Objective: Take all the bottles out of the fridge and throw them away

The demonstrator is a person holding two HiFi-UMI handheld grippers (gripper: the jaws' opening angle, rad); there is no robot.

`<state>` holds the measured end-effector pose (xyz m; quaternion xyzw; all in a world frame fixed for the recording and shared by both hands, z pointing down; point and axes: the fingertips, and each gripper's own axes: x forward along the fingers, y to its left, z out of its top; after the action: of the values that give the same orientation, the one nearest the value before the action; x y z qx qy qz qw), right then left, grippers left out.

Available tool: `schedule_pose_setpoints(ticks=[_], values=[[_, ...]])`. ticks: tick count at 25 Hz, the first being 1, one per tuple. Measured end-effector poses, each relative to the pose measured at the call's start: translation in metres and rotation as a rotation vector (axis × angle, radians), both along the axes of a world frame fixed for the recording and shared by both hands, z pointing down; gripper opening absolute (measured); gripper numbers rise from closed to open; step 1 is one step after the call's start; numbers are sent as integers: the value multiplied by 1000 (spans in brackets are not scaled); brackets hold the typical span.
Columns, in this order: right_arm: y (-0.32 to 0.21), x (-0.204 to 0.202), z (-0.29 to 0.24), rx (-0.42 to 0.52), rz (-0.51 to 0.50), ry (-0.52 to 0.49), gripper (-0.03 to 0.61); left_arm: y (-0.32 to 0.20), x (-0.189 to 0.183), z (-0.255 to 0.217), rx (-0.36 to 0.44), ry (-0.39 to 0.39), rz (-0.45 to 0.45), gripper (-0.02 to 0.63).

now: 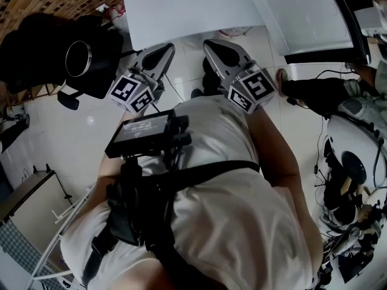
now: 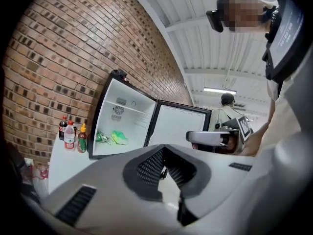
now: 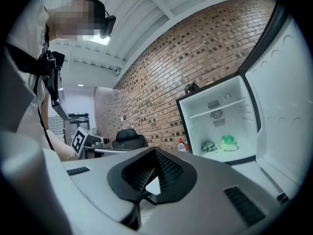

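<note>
A small fridge (image 2: 124,119) stands open on a white table (image 1: 181,14), its door (image 2: 178,126) swung right. Inside lie two green things (image 2: 111,137), too small to tell what kind. Three bottles (image 2: 71,133) stand outside, left of the fridge: a cola, a water bottle and one with a yellow cap. In the right gripper view the fridge (image 3: 220,126) and bottles (image 3: 182,145) lie ahead. My left gripper (image 1: 168,47) and right gripper (image 1: 209,43) are held side by side at chest height, short of the table. Both are shut on nothing, the left gripper (image 2: 164,151) and right gripper (image 3: 155,153) with pads together.
A black bin (image 1: 78,59) with a round opening stands on the floor at the left. A black chair (image 3: 128,138) is by the brick wall. Another person (image 2: 226,111) stands behind the fridge door, and one sits at the right (image 1: 320,92).
</note>
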<state>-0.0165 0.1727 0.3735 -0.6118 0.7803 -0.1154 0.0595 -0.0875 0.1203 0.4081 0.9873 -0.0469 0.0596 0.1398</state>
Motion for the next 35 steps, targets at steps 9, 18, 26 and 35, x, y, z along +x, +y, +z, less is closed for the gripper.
schedule_pose_setpoints(ticks=[9, 18, 26, 35], values=[[-69, 34, 5, 13, -59, -38, 5, -51, 45, -2, 31, -63, 11, 12], [-130, 83, 10, 13, -114, -59, 6, -105, 100, -6, 49, -96, -20, 12], [-155, 136, 23, -7, -96, -99, 6, -138, 158, 4, 128, -163, -3, 12], [-169, 184, 25, -21, -22, -137, 6, -163, 223, 31, 231, -309, 70, 14]])
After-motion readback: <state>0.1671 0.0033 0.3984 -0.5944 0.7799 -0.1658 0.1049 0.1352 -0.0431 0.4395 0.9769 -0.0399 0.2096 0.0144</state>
